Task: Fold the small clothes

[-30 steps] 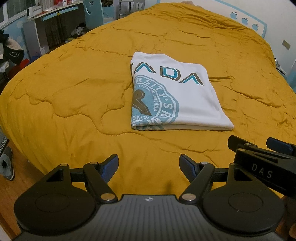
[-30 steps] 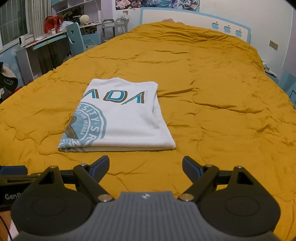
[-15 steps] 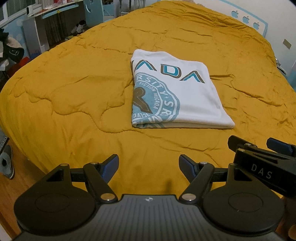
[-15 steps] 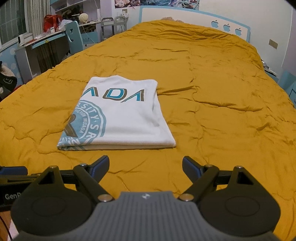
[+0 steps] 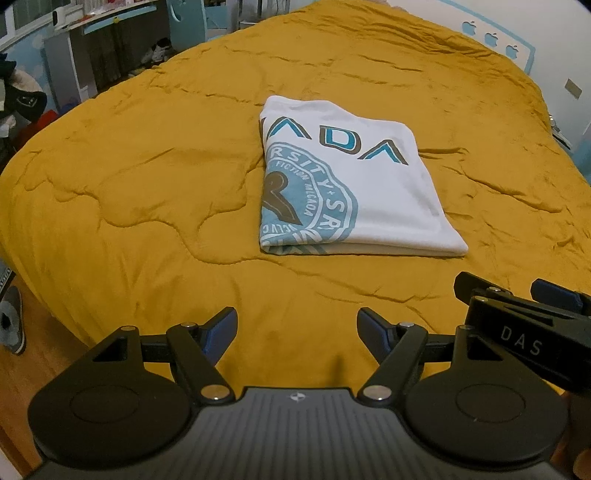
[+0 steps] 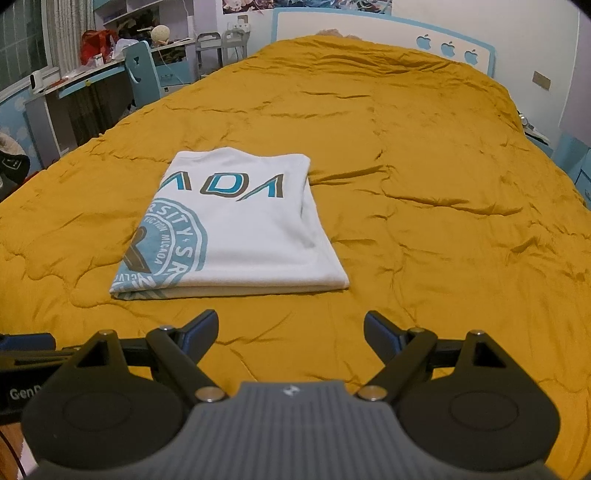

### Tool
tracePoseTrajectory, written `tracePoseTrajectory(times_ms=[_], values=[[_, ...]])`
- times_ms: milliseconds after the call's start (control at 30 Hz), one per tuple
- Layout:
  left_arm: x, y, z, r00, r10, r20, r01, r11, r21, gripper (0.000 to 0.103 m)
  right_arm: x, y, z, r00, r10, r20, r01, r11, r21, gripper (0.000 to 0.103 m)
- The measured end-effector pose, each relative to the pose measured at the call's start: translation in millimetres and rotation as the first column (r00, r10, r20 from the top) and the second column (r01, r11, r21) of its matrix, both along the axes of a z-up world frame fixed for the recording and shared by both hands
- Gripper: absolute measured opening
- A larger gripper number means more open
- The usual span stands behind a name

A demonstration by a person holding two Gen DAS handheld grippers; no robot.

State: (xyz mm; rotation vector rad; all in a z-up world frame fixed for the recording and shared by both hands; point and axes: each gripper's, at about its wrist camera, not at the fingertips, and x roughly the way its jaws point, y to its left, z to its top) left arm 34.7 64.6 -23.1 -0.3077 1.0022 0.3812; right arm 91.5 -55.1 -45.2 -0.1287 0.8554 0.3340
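Note:
A white T-shirt (image 5: 373, 184) with teal lettering and a round teal print lies folded into a neat rectangle on the mustard-yellow quilt (image 5: 147, 184). The same folded shirt (image 6: 240, 221) appears in the right wrist view, slightly left of centre. My left gripper (image 5: 297, 326) hovers open near the bed's front edge, well short of the shirt, nothing between its blue pads. My right gripper (image 6: 290, 328) is open too, also empty and apart from the shirt. Part of the right gripper (image 5: 524, 325) shows at the left view's right edge.
The quilt (image 6: 424, 184) covers a wide bed with a white and blue headboard (image 6: 388, 33) at the far end. A desk (image 6: 74, 92) and a blue chair (image 6: 142, 70) stand to the left. Wooden floor (image 5: 22, 376) and a slipper (image 5: 11, 325) lie below the bed's left corner.

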Motion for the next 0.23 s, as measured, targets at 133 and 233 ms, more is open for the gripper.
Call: tracePoseTrajectory(times_ms=[133,233], values=[[0.7,-1.8,-0.6,1.000,-0.007,0.000,0.007,1.000,-0.003,0.082,0.8,0.3,-1.9,1.000,0.000,-0.006,0.000,1.000,-0.002,0.082],[2.0,-2.7,-0.7,1.000,-0.015,0.002,0.015,1.000,-0.001,0.081,1.4,-0.7,-2.2,1.000,-0.005,-0.008,0.005,1.000,-0.003,0.082]])
